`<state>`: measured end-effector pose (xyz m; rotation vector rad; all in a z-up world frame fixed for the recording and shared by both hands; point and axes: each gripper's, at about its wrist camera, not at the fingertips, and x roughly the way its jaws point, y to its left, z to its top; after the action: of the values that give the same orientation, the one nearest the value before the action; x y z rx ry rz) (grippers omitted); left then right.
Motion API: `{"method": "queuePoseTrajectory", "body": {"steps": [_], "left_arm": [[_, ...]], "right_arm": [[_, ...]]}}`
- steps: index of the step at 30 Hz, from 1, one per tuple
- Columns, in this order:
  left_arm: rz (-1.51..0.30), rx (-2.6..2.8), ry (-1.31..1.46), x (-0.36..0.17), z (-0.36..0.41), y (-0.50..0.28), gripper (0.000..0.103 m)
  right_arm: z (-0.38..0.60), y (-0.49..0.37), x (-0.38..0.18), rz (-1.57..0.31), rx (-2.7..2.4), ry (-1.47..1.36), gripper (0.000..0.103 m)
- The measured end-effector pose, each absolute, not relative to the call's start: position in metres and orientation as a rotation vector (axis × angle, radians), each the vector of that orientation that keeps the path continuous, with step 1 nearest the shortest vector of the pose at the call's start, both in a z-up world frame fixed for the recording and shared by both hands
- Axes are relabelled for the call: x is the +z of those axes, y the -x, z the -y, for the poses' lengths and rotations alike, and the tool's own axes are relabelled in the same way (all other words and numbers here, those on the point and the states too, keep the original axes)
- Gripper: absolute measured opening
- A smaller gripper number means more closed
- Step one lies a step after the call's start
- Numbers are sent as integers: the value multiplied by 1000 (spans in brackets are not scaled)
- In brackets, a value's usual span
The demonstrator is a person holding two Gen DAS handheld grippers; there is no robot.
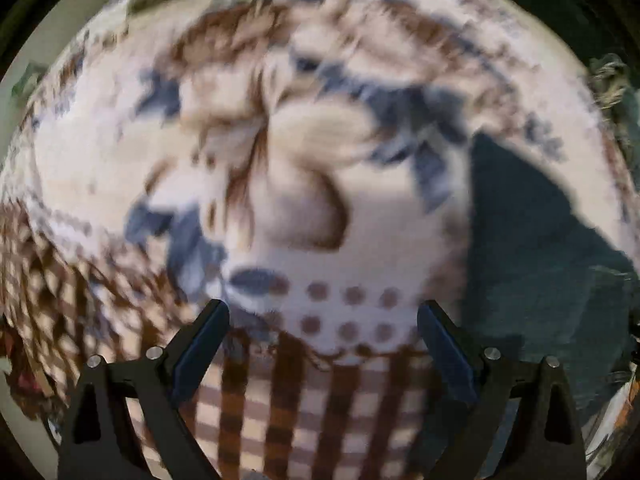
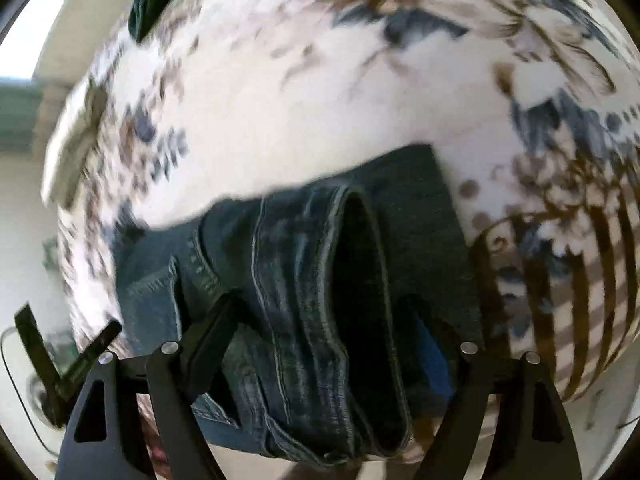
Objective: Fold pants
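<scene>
Left wrist view: your left tool (image 1: pixel 322 336) hangs wide open and empty over the patterned bedspread (image 1: pixel 120 168); the pants (image 1: pixel 532 240) lie off to its right, well clear of the fingers. Right wrist view: your right tool (image 2: pixel 320 320) is also spread open, straddling the denim, gripping nothing. The waistband fold runs forward between its fingers, so your right hand looks nearer.

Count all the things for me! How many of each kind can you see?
Jeans: 1
Patterned blanket: 1
Grippers: 2, the left gripper and the right gripper
Total: 4
</scene>
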<state>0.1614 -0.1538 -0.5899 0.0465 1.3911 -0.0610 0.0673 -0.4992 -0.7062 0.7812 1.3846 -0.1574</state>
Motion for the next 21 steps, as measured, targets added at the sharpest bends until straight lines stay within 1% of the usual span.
{"method": "queuePoseTrajectory", "body": {"steps": [1, 2, 3, 4, 6, 10, 15, 18, 20, 21], "left_arm": [[-1407, -57, -35, -599, 151, -161, 96], [-1412, -55, -23, -606, 150, -162, 99], [-1408, -60, -5, -611, 149, -162, 103], [-1401, -62, 15, -615, 147, -163, 103], [-1392, -53, 47, -619, 144, -165, 103], [-1367, -26, 70, -624, 142, -164, 103], [-1431, -14, 53, -617, 147, -171, 103], [-1379, -33, 93, -594, 150, -174, 103], [-1334, -71, 112, -574, 160, -174, 103], [-1319, -92, 120, -566, 165, -175, 103]], "right_arm": [[500, -67, -710, -1379, -170, -806, 73], [502, -67, -710, -1373, -188, -819, 64], [503, -67, -709, -1368, -201, -828, 38], [504, -66, -706, -1357, -192, -852, 25], [499, -66, -693, -1329, -188, -820, 17], [490, -68, -651, -1248, -194, -675, 16], [520, -61, -613, -1161, -256, -618, 15], [554, -49, -611, -1173, -308, -611, 15], [578, -40, -620, -1195, -351, -626, 15], [591, -36, -628, -1214, -370, -636, 12]]}}
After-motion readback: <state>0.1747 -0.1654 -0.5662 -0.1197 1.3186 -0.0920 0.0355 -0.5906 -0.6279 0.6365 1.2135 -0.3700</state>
